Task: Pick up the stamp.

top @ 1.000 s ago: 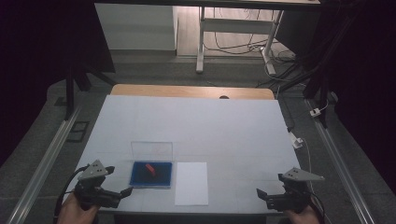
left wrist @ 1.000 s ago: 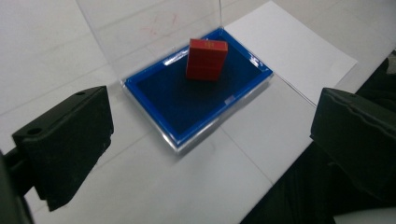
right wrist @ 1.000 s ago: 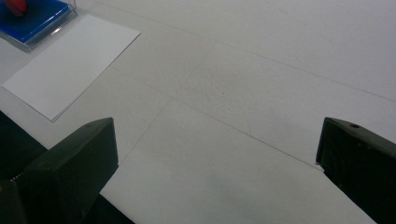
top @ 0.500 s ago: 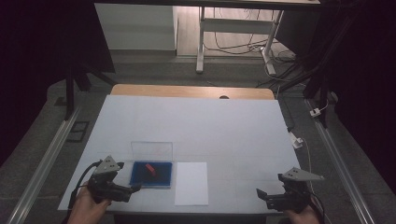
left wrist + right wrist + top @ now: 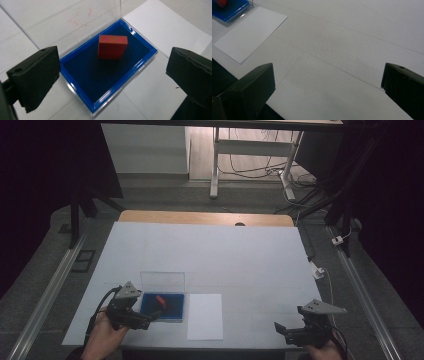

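Note:
A small red block point(image 5: 160, 299) point(image 5: 112, 46) stands in a shallow blue tray point(image 5: 175, 312) point(image 5: 75, 72) near the table's front left. A clear lid point(image 5: 162, 281) rises upright from the tray's far edge. My left gripper point(image 5: 156, 314) point(image 5: 115, 65) is open, its jaws spread wide over the tray's near end, a little short of the block and not touching it. A white sheet of paper point(image 5: 205, 316) point(image 5: 249, 32) lies just right of the tray. My right gripper point(image 5: 281, 331) point(image 5: 327, 82) is open above bare table at the front right, holding nothing.
The white table cover point(image 5: 225, 255) reaches a wooden strip point(image 5: 200, 217) at the far edge. Metal rails point(image 5: 45, 295) run along both sides. A white plug and cable point(image 5: 316, 270) lie off the right edge. The tray's corner point(image 5: 229, 8) is at the top left of the right gripper view.
My left gripper has moved forward and to the right, from the front left corner up to the blue tray. The right gripper has stayed put.

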### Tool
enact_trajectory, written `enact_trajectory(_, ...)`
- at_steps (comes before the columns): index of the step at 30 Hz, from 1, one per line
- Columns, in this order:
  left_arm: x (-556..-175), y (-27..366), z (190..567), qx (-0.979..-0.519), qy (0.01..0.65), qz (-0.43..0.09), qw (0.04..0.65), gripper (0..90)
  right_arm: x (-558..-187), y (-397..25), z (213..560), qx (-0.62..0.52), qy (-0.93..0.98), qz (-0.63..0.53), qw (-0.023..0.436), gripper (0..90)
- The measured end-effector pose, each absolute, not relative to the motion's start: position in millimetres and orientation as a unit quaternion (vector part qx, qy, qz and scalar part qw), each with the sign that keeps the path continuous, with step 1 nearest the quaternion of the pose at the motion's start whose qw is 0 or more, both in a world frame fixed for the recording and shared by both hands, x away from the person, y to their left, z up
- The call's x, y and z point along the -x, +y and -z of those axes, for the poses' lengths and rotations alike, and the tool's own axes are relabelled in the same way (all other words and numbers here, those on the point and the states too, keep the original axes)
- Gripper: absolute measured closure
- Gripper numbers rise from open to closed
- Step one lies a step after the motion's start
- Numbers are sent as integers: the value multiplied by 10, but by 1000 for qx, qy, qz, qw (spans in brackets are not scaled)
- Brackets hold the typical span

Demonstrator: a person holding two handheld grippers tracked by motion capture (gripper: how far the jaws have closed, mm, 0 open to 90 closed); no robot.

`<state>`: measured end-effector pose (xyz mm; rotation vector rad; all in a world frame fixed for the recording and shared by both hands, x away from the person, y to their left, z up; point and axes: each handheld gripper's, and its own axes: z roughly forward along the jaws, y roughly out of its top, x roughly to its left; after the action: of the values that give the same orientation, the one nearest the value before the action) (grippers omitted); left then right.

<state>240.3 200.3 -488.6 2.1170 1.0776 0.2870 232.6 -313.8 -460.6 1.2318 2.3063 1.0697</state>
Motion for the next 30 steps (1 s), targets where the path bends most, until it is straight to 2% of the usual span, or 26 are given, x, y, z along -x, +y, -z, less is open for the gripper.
enact_trajectory(18, -2642, 1772, 4958, -851, 397, -102, 328, 0, -2328, -3136, 4606, -429, 808, -372, 157, 0)
enact_trajectory(22, -2669, 1745, 4966, -855, 398, -115, 313, 57, -2327, -3136, 4606, -428, 808, -372, 158, 0)
enact_trajectory(24, -2687, 1744, 4968, -858, 395, -113, 308, 155, -2327, -3135, 4606, -428, 808, -372, 158, 0)
enact_trajectory(30, -2688, 1735, 4948, -862, 389, -116, 304, 335, -2323, -3127, 4606, -428, 808, -372, 159, 0)
